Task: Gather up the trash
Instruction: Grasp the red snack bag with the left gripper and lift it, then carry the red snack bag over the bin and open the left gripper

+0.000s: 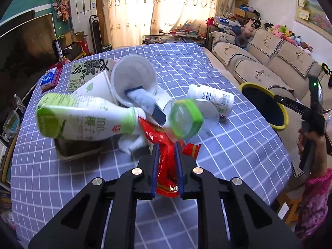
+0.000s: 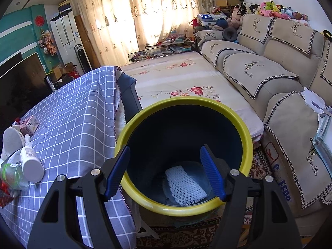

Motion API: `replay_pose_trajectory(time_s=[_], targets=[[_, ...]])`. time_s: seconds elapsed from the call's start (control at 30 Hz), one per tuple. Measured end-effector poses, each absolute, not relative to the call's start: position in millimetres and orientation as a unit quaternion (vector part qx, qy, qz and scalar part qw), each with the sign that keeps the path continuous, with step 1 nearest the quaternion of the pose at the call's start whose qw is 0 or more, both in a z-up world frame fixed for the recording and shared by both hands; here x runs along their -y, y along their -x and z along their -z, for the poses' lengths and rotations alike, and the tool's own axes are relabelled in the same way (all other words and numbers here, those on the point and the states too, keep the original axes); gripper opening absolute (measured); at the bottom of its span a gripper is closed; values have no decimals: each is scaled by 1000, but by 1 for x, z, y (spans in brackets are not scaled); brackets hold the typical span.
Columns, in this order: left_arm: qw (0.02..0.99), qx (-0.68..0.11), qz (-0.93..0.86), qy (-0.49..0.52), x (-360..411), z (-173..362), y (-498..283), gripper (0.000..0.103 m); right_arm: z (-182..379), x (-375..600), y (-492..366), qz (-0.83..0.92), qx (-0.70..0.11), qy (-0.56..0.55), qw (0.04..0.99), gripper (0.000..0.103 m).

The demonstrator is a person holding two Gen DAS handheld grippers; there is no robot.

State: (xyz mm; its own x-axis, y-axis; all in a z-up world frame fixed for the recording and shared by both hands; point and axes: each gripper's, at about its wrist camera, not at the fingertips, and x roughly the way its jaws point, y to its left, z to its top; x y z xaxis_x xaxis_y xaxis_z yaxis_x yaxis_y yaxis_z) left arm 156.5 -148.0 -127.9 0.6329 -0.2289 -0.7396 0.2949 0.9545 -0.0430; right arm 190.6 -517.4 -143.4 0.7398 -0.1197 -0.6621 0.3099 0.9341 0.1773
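Observation:
My left gripper (image 1: 167, 145) is shut on a red snack wrapper (image 1: 166, 161) at the near edge of a trash pile on the blue checked table (image 1: 83, 186). The pile holds a green-and-white bottle (image 1: 83, 118), a white cup (image 1: 132, 81), a clear jar with a green lid (image 1: 184, 118), a white pill bottle (image 1: 211, 97), tissues and cartons. My right gripper (image 2: 165, 155) is open and empty, held over the yellow-rimmed bin (image 2: 184, 207), which contains a white foam net (image 2: 184, 184). The bin also shows in the left wrist view (image 1: 265, 105), right of the table.
A beige sofa (image 2: 269, 78) with soft toys runs along the right. A floral-covered surface (image 2: 176, 76) lies behind the bin. A small blue box (image 1: 48, 79) sits at the table's far left. A patterned rug (image 2: 186, 236) lies under the bin.

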Motion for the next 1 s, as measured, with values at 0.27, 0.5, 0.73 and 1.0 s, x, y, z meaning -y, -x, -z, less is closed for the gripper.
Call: replay_pose_trajectory(time_s=[0.27,0.5,0.73,1.0], targets=[[907,-402,116,-37,120,121,-132,15,143,512,-187,111,-341,-140,923,67],[913,-388,118,-36,109,109,-114,15,137,510,-183,108,-335,-140,926,67],[920,-357,154,-40,126,82,-104,15,132,510,-179,105,-328,-140,928,67],[919,-333,203,-53,163,65,-120,12,131,522,-171,114,-322,-149,928,67]])
